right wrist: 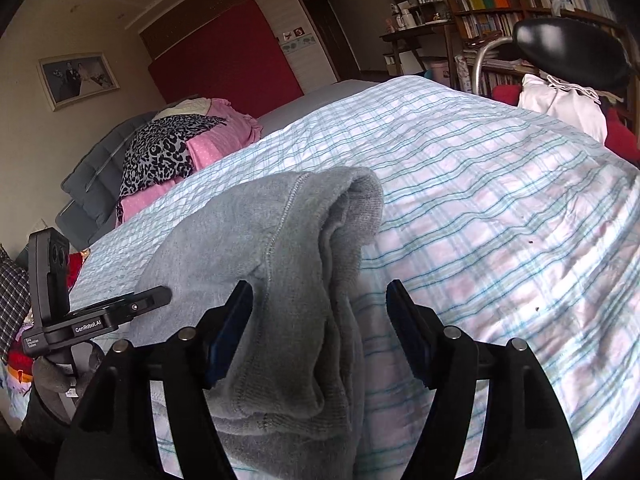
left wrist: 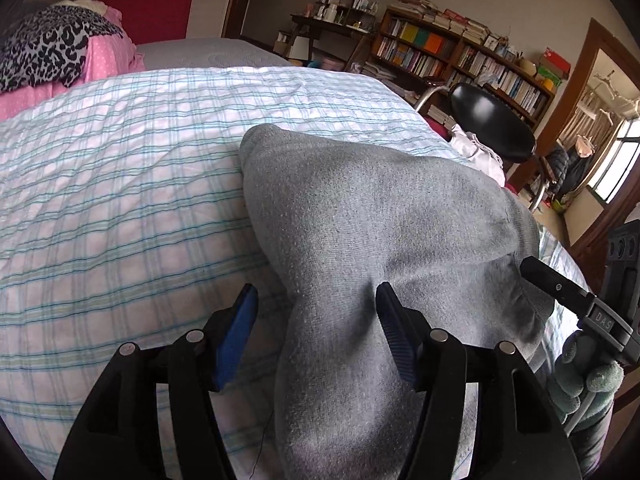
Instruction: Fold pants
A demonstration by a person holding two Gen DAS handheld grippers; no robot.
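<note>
Grey sweatpants lie folded in a bundle on the plaid bedspread. In the left wrist view my left gripper is open, its blue pads on either side of the near end of the pants. The right gripper shows at the right edge beside the pants. In the right wrist view my right gripper is open around the layered hem and cuff end of the pants. The left gripper shows at the left, lying against the pants. Neither gripper pinches the cloth.
A pink quilt and leopard-print cloth are piled at the head of the bed. A black chair with white cloth stands at the bed's far side. Bookshelves line the wall.
</note>
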